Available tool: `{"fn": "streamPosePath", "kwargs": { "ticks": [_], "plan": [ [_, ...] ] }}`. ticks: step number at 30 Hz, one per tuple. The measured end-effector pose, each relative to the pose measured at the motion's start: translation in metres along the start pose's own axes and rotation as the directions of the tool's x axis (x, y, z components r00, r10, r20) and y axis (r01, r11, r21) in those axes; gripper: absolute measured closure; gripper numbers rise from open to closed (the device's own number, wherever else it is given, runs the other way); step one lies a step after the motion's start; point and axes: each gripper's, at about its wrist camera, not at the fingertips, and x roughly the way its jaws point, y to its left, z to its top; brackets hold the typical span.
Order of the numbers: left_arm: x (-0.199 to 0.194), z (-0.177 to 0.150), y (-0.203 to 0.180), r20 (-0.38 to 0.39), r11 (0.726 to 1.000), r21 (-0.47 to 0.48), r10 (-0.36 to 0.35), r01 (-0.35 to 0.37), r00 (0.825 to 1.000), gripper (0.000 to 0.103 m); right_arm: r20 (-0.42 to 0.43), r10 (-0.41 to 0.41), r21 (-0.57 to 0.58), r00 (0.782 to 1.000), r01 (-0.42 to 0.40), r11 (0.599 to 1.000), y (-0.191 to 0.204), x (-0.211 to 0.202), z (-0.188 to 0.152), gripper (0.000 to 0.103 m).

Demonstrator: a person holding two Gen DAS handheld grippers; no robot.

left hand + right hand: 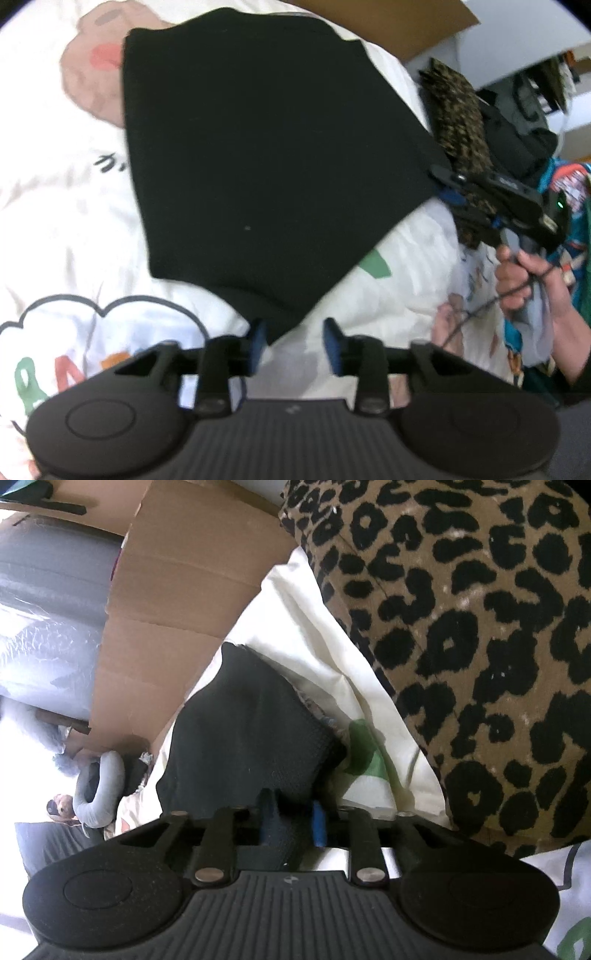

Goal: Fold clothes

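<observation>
black garment (266, 147) folded flat on a white cartoon-print bed cover (66, 229).

it is a matte, fine-knit slab with straight edges, tapering to a corner at 6 o'clock in the left wrist view. the left gripper (294, 347) hovers at that corner, jaws apart, blue pads bare. the right gripper (291, 821), at 3 o'clock, has its jaws clamped on the garment's edge. a fuzzy leopard-print cloth (480, 646) lies at 2 o'clock, and brown cardboard (177, 602) stands beyond the bed.
</observation>
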Motion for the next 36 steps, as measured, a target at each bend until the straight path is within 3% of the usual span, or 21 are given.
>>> {"fn": "streamPosePath", "kwargs": {
  "ticks": [3, 9, 11, 13, 15, 16, 17, 19, 29, 36],
  "plan": [
    [0.007, -0.002, 0.006, 0.020, 1.000, -0.001, 0.009, -0.009, 1.000, 0.048, -0.010, -0.007, 0.007, 1.000, 0.007, 1.000, -0.003, 0.004, -0.003, 0.069],
    [0.013, -0.006, 0.016, 0.070, 0.996, -0.063, -0.055, 0.060, 0.996, 0.048, 0.003, 0.003, 0.044, 1.000, -0.004, 0.999, -0.010, 0.009, -0.007, 0.069],
    [0.012, -0.008, 0.020, 0.085, 0.990, -0.090, -0.099, 0.107, 0.991, 0.064, 0.023, 0.022, 0.080, 0.999, -0.024, 0.997, -0.014, 0.010, -0.009, 0.069],
    [0.015, -0.011, 0.026, 0.085, 0.983, -0.124, -0.127, 0.137, 0.988, 0.090, 0.031, 0.033, 0.093, 0.999, -0.036, 0.995, -0.016, 0.013, -0.010, 0.070],
    [0.015, -0.013, 0.029, 0.088, 0.976, -0.142, -0.153, 0.165, 0.984, 0.096, 0.035, 0.039, 0.090, 0.999, -0.042, 0.995, -0.016, 0.014, -0.011, 0.071],
    [0.014, -0.013, 0.029, 0.088, 0.974, -0.148, -0.163, 0.175, 0.983, 0.097, 0.037, 0.040, 0.089, 0.999, -0.043, 0.995, -0.016, 0.015, -0.012, 0.073],
    [0.013, -0.013, 0.029, 0.084, 0.972, -0.151, -0.170, 0.181, 0.982, 0.097, 0.037, 0.040, 0.094, 0.999, -0.043, 0.995, -0.016, 0.016, -0.012, 0.083],
    [0.009, -0.013, 0.027, 0.076, 0.969, -0.157, -0.181, 0.191, 0.980, 0.099, 0.031, 0.037, 0.091, 0.999, -0.039, 0.995, -0.015, 0.016, -0.011, 0.093],
    [-0.017, -0.003, 0.008, -0.026, 0.984, -0.110, -0.143, 0.140, 0.989, 0.099, -0.011, 0.043, 0.004, 0.999, -0.043, 0.999, 0.004, 0.005, -0.013, 0.094],
    [-0.017, -0.009, -0.009, -0.097, 0.985, -0.152, -0.095, 0.079, 0.991, 0.099, -0.019, 0.042, -0.031, 0.999, -0.043, 0.999, 0.009, -0.010, -0.015, 0.094]
  ]
}}
